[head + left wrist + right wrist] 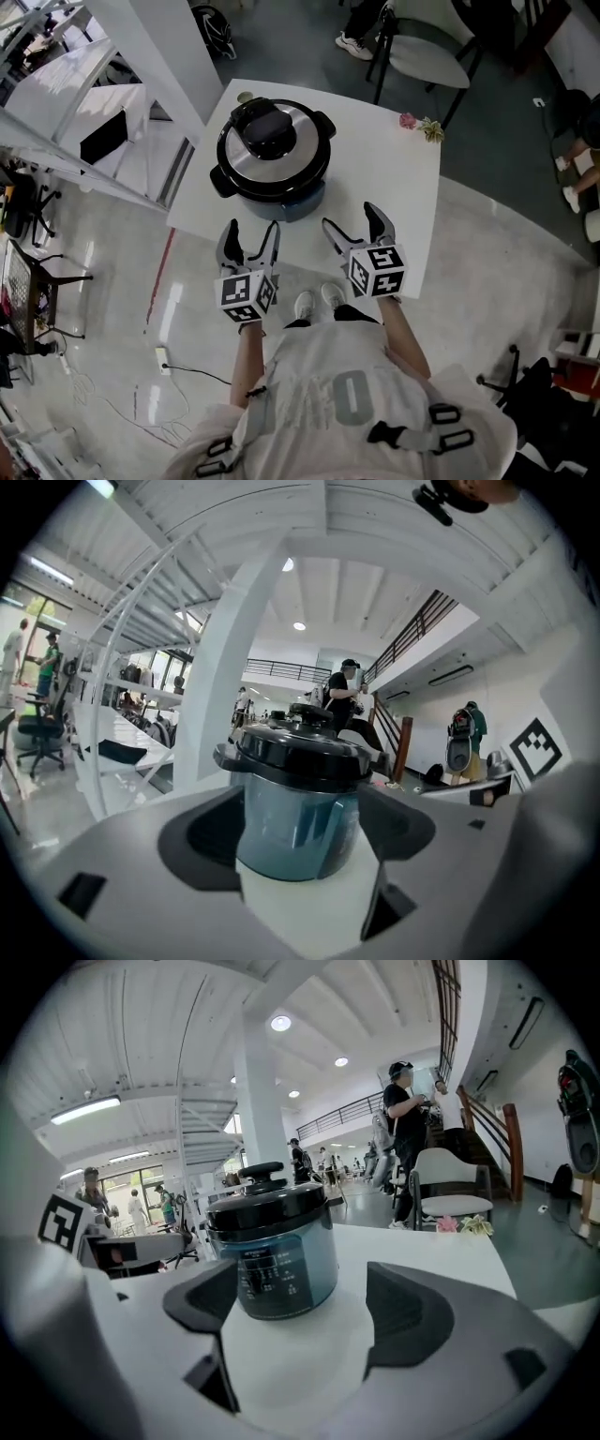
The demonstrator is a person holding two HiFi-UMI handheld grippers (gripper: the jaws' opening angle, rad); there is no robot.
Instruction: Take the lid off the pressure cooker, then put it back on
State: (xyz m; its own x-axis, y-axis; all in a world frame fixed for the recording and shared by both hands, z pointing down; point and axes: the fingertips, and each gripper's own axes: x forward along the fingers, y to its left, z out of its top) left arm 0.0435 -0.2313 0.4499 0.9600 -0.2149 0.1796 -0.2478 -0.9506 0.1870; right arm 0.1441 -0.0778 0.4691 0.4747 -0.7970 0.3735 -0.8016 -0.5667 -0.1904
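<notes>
A blue-grey pressure cooker (272, 187) stands on the white table (394, 178), its silver and black lid (274, 139) seated on top. In the left gripper view the cooker (298, 822) sits straight ahead between the jaws; in the right gripper view the cooker (281, 1265) stands a little left of centre. My left gripper (251, 234) is open at the table's near edge, just short of the cooker, nothing between its fingers. My right gripper (354, 221) is open to the cooker's right front, also empty. Neither touches the cooker.
A small pink flower sprig (420, 125) lies at the table's far right corner. A chair (427, 52) stands beyond the table. A white pillar (164, 56) and white shelving (66, 94) stand to the left. People stand in the background of both gripper views.
</notes>
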